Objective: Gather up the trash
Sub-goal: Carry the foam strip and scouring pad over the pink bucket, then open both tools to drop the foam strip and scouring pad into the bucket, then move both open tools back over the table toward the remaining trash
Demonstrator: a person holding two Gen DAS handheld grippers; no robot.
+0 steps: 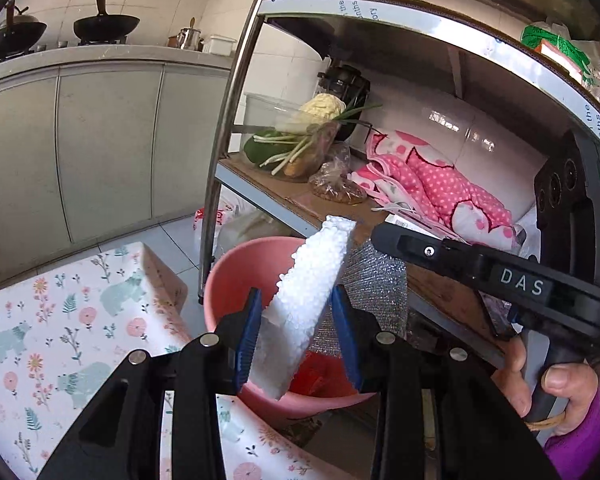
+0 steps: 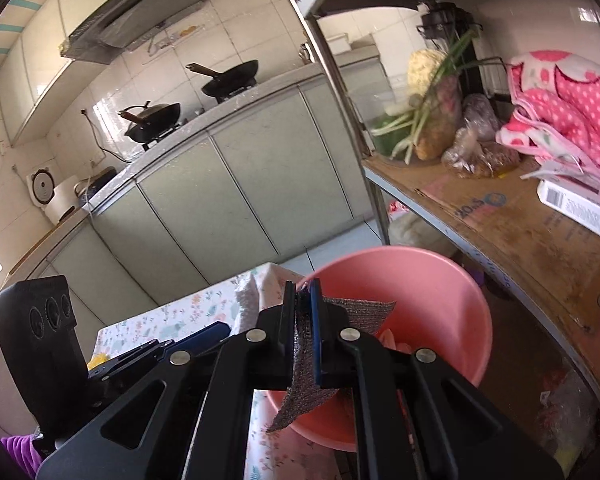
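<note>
Kitchen, mid-cleanup: both grippers carry trash toward the round pink plastic bucket (image 1: 236, 276) standing on the floor beside the metal shelf rack (image 1: 228, 128). The left gripper (image 1: 296, 332) has its blue fingers (image 1: 247, 340) clamped on a long white slab of beaded styrofoam (image 1: 312, 288); the slab's long axis runs up and away from the fingers, top end tilting right, so it hangs over the bucket's near rim w/ the lower end toward the camera. The right gripper (image 2: 304, 328), fingers clenched nearly shut, pinches a thin silvery-grey glitter sheet (image 2: 308, 360) that droops over the bucket mouth, one corner pointing into it. Judged: right gripper sits nearer the bucket's centre; the foam prob. needs carrying further forward over the opening before release, else it could tip out onto the floral-cloth bench (image 1: 60, 320) just beside the bucket.
</note>
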